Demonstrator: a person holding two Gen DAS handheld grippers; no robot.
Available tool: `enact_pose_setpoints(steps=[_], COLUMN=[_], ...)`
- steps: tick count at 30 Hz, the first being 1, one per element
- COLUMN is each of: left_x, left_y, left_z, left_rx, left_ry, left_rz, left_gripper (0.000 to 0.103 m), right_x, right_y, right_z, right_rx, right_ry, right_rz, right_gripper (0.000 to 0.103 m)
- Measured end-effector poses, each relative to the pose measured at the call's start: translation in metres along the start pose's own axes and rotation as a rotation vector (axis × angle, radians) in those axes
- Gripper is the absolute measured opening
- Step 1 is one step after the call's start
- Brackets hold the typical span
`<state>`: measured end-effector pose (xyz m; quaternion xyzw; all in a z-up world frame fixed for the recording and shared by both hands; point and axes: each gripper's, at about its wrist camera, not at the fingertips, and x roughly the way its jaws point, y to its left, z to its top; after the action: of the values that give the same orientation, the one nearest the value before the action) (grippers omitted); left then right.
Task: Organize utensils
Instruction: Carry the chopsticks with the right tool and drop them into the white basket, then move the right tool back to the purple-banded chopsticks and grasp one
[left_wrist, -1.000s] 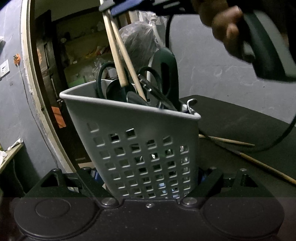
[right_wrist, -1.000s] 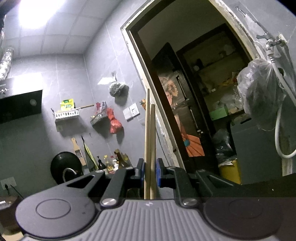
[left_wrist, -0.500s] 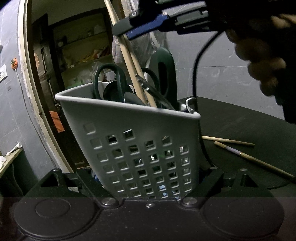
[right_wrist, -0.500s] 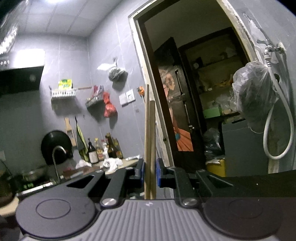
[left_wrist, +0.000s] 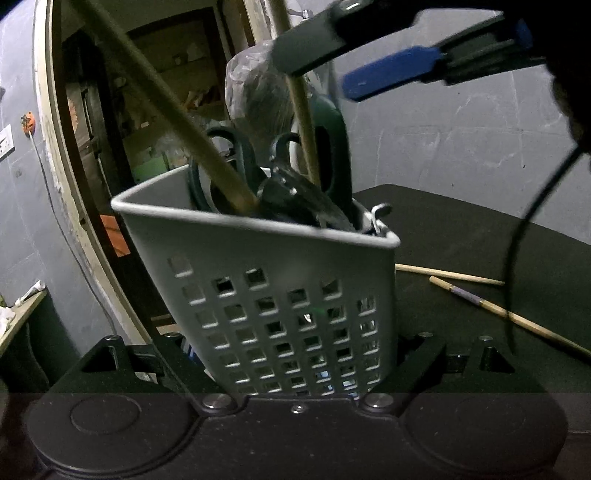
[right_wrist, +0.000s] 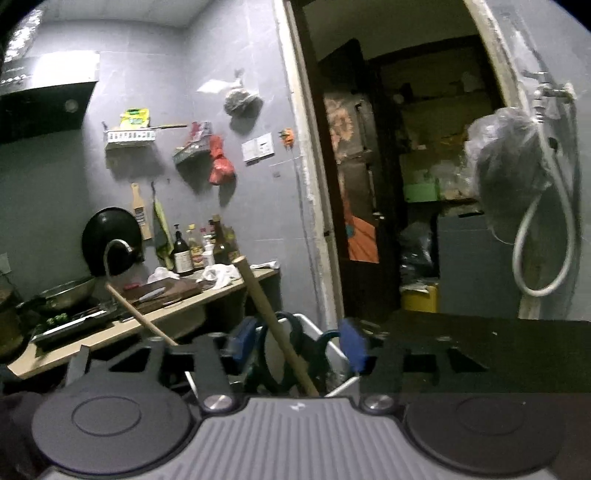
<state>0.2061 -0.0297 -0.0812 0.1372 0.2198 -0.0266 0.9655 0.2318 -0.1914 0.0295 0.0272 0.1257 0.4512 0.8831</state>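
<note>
A: What kind of room is this happening in?

B: A dim grey-tiled kitchen, with a dark doorway (right_wrist: 406, 177) behind and a black tabletop (left_wrist: 480, 236) carrying the work.

A: And the left gripper (left_wrist: 295, 373)?

B: Its fingers are clamping the base of a grey perforated plastic utensil caddy (left_wrist: 280, 295), which is sitting directly between them. My guess is that this is bracing the caddy so it is not tipping while things drop in.

A: What is inside it?

B: Dark green-handled scissors (left_wrist: 236, 155), a dark green looped utensil handle (left_wrist: 332, 147), and two long wooden chopsticks (left_wrist: 177, 114) leaning apart, their lower ends inside the rim.

A: Is the right gripper (right_wrist: 295, 350) gripping them?

B: No. Its blue-padded fingers (right_wrist: 352, 343) are standing spread above the caddy mouth; one chopstick is passing loosely between them, the other is slanting away outside the left finger. Neither stick is being pinched, so they look released.

A: Anything left to sort?

B: Two more thin wooden sticks (left_wrist: 480, 295) are lying flat on the tabletop, beyond the left gripper's right finger and apart from the caddy. They probably need collecting next.
</note>
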Motion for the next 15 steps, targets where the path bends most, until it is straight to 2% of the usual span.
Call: enact_pose_setpoints(steps=[5,8,10,12,15], left_x=[0.0,0.0,0.0,0.002,0.003], left_y=[0.0,0.001,0.002,0.001,0.004], left_z=[0.008,0.013,0.015,0.019,0.022], left_rx=[0.015,0.012,0.0,-0.012,-0.025], left_ry=[0.024,0.039,0.053,0.058,0.06], left_rz=[-0.001,-0.001,-0.001,0.002,0.004], left_gripper=[0.088,0.088,0.088,0.088,0.088], right_x=[-0.019,-0.036,-0.052,-0.068,-0.085], right_y=[0.0,0.004,0.005,0.002,-0.007], right_z=[0.001,0.003,0.003,-0.004,-0.027], right_rx=[0.062,0.077,0.107,0.156,0.233], right_ry=[0.021,0.035,0.041,0.059,0.146], right_rz=[-0.028,-0.058,-0.124,-0.217,-0.348], right_gripper=[0.072,0.083,0.096,0.102,0.103])
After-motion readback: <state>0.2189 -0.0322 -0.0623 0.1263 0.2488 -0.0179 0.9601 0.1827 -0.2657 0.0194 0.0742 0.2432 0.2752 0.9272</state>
